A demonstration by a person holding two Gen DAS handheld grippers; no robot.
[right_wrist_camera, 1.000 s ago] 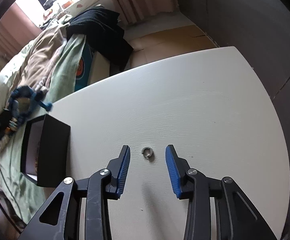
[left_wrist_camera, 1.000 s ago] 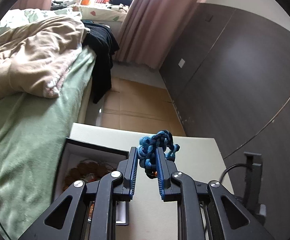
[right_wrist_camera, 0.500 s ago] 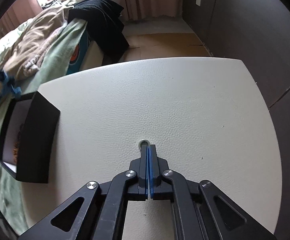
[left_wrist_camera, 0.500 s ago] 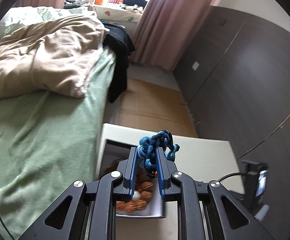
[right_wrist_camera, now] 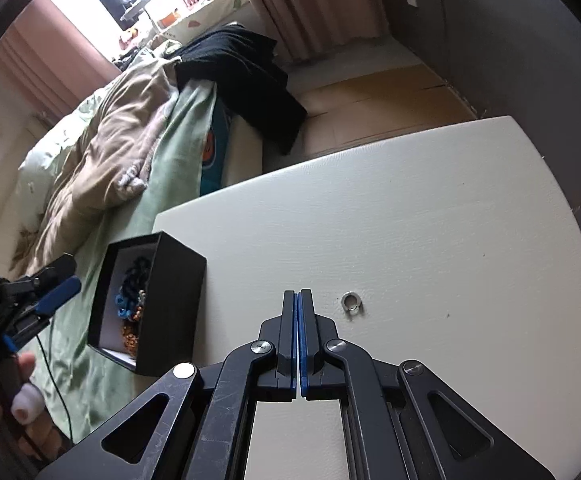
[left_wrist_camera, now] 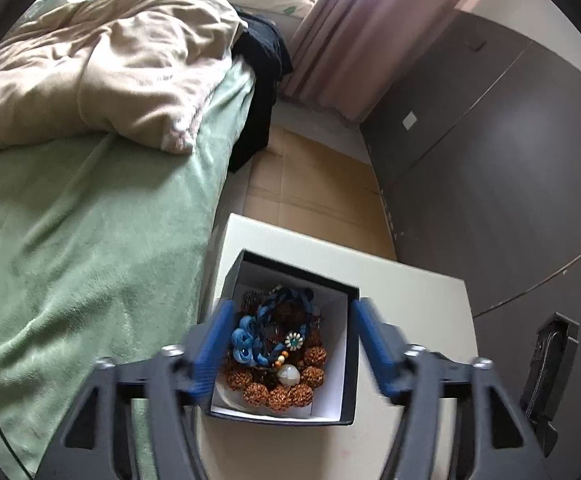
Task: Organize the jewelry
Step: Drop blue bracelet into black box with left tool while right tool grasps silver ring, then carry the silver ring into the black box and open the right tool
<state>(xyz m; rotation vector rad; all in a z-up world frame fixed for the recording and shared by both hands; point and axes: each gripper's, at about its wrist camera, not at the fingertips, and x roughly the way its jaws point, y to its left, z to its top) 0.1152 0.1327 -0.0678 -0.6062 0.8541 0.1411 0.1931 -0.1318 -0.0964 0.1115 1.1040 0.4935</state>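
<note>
- The left tool is released; its two blue fingers stand wide apart, one on each side of the black box, and they hold nothing.
- The blue braided bracelet lies inside the black box, on top of a string of brown rough beads. A small white flower charm and a pale round stone lie with it.
- The black box stands on the white worktop, at the edge that is near the bed.
- The right tool is clenched; its fingers are pressed together and nothing is between them.
- A small silver ring lies flat on the worktop, just beside the tip of the right tool, on its right side, not touching it.
- In the right wrist view the left tool is seen at the left, over the box side.
</note>
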